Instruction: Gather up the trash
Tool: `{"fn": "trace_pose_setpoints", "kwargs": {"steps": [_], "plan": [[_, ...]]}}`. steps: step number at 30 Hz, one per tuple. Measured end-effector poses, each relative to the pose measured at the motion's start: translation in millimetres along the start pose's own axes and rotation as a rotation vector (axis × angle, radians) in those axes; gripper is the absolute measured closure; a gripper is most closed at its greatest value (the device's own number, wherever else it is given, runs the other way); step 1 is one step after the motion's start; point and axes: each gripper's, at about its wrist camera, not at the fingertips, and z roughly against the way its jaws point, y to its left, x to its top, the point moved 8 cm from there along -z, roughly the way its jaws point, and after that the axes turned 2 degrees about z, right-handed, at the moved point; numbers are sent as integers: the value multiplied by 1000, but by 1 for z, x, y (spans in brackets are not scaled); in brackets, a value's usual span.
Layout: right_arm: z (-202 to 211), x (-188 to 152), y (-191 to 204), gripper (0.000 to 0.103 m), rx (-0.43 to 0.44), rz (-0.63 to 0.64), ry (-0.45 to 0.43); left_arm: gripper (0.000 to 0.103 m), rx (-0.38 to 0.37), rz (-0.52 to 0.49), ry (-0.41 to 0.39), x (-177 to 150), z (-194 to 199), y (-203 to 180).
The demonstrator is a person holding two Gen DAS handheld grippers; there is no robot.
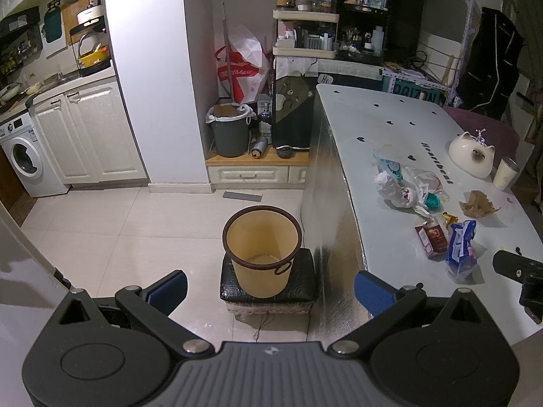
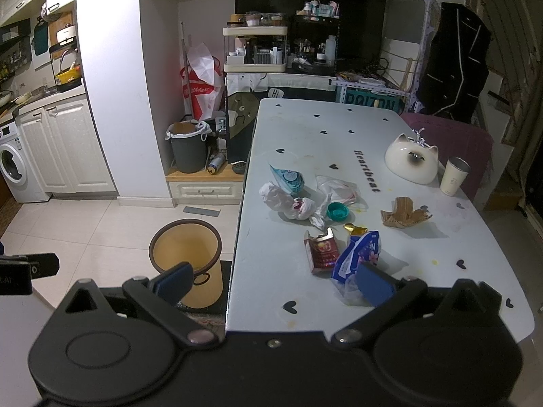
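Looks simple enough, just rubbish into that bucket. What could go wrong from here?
The yellow bin sits on a small stool beside the table, so a knock might tip it. The blue wrapper lies against the red carton; grabbing one could drag the other. The cat ornament and cup aren't trash.

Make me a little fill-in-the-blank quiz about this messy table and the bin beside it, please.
1. The beige bin stands on a black ____ beside the table.
2. Both the left hand-held gripper and the right hand-held gripper have jaws that are wide ____.
3. Inside, the beige bin looks ____.
4. The white cup stands next to a ____-shaped ceramic dish.

Missing words: stool; open; empty; cat
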Motion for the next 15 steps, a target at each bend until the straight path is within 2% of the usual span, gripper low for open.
{"fn": "trace_pose_setpoints", "kwargs": {"steps": [4, 15], "plan": [[0, 0, 1, 0, 0, -2, 1, 0, -9, -6, -6, -5, -2, 13], [2, -4, 0, 0, -16, -32, -20, 0, -64, -34, -66, 4, -1, 6]]}}
